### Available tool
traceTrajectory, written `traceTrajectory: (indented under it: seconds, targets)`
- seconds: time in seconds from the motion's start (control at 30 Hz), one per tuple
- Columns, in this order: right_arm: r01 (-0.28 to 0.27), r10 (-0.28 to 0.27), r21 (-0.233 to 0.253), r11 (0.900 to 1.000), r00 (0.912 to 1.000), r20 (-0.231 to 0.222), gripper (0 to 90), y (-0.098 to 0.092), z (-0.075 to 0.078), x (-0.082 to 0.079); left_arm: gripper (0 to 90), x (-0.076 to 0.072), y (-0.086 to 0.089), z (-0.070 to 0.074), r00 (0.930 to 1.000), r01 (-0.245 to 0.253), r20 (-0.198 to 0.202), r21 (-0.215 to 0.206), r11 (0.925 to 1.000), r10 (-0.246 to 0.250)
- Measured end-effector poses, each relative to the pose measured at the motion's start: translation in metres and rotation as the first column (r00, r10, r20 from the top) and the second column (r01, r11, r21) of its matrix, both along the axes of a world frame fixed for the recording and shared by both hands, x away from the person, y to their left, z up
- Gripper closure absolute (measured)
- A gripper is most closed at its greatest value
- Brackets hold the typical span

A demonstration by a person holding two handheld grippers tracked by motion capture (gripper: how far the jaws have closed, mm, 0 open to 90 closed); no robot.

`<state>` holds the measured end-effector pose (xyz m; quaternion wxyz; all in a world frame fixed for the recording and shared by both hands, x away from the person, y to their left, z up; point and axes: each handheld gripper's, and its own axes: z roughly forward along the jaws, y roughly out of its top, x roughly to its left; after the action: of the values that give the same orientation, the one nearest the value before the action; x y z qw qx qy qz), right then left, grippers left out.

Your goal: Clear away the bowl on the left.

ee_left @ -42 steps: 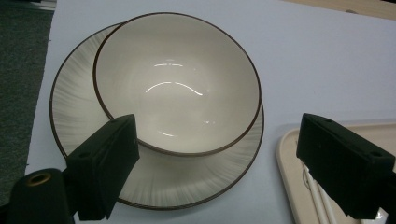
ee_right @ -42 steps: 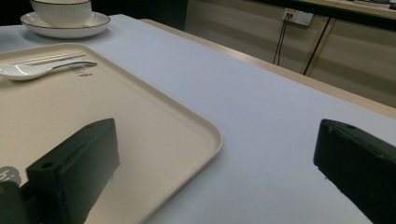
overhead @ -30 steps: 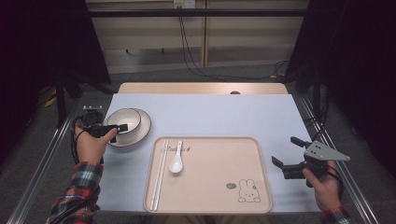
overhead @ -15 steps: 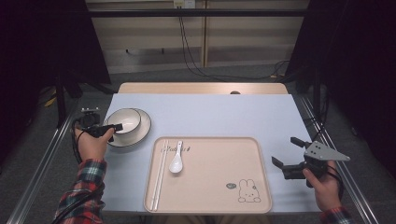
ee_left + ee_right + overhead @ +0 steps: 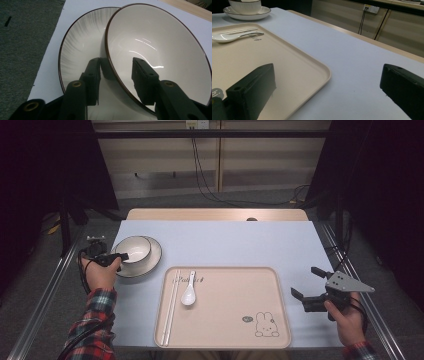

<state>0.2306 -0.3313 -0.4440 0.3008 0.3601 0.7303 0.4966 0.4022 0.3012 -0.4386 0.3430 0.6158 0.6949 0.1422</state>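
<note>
The person's left hand (image 5: 102, 272) reaches forward along the left edge of the table (image 5: 240, 240), the plaid sleeve (image 5: 92, 320) running back toward the bottom of the high view. It holds the left gripper (image 5: 119, 257) roughly level and pointed right, at the white bowl (image 5: 133, 248). In the left gripper view the jaws straddle the bowl's dark-brown rim: one black jaw lies outside against the wall, the other sits inside the bowl, with the wall between them (the pads look close to the ceramic, though whether they are actually pressing it cannot be told). The jaws are parted by about the wall's thickness and a little more.

The bowl stands on a ribbed white plate (image 5: 150, 262) with the same dark rim, at the table's left, just left of the beige tray (image 5: 225, 340). On the tray lie a pair of chopsticks (image 5: 170, 307) and a white ceramic spoon (image 5: 189, 292), side by side near its left edge.

The right hand (image 5: 347, 317) rests at the table's right edge, holding the right gripper (image 5: 309, 289) with its jaws spread wide and nothing between them, pointing left toward the tray's right rim.

Compared with a second ago, the left gripper has pushed slightly further onto the bowl's rim. The bowl, plate and right hand sit where they were.
</note>
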Motion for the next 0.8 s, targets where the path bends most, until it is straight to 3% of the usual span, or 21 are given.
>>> traceTrajectory:
  seconds: [0.17, 0.23, 0.33, 0.5, 0.53, 0.6, 0.63, 0.67, 0.8]
  targets:
    - [0.006, -0.006, -0.001, 1.000, 1.0000, 0.004, 0.0, 0.000, 0.000, 0.000, 65.9, 0.005, -0.005, -0.005, 0.9999, -0.013, -0.011, -0.030, 0.9995, 0.013]
    - [0.008, -0.008, 0.000, 1.000, 1.0000, 0.005, 0.0, -0.001, 0.000, 0.000, 67.2, 0.007, -0.005, -0.007, 0.9998, 0.005, -0.018, -0.030, 0.9995, -0.005]
    - [0.009, -0.009, -0.002, 1.000, 1.0000, 0.001, 0.0, -0.001, -0.001, 0.000, 71.1, 0.011, -0.009, -0.009, 0.9995, -0.031, -0.011, -0.056, 0.9980, 0.030]
    - [0.007, -0.007, 0.000, 1.000, 1.0000, -0.003, 0.0, -0.001, -0.001, 0.001, 79.8, 0.017, -0.012, -0.010, 0.9989, -0.045, -0.017, -0.055, 0.9975, 0.044]
    - [0.006, -0.006, 0.000, 1.000, 1.0000, -0.004, 0.0, -0.002, -0.001, 0.001, 79.8, 0.018, -0.011, -0.011, 0.9993, -0.028, -0.027, -0.057, 0.9980, 0.027]
    - [0.011, -0.011, -0.001, 1.000, 0.9999, 0.005, 0.0, -0.002, -0.002, 0.001, 79.5, 0.020, -0.012, -0.013, 0.9989, -0.041, -0.026, -0.074, 0.9964, 0.040]
    - [0.009, -0.009, 0.001, 1.000, 1.0000, 0.001, 0.0, -0.002, -0.001, 0.001, 79.5, 0.019, -0.010, -0.011, 0.9984, -0.010, -0.056, -0.053, 0.9985, 0.007]
    - [0.013, -0.013, 0.002, 1.000, 0.9999, -0.003, 0.0, -0.002, -0.001, 0.001, 79.6, 0.021, -0.013, -0.012, 0.9985, -0.039, -0.041, -0.069, 0.9969, 0.036]
    - [0.010, -0.010, 0.004, 1.000, 0.9999, -0.009, 0.0, -0.003, -0.002, 0.001, 80.1, 0.021, -0.010, -0.012, 0.9986, -0.034, -0.043, -0.069, 0.9970, 0.032]
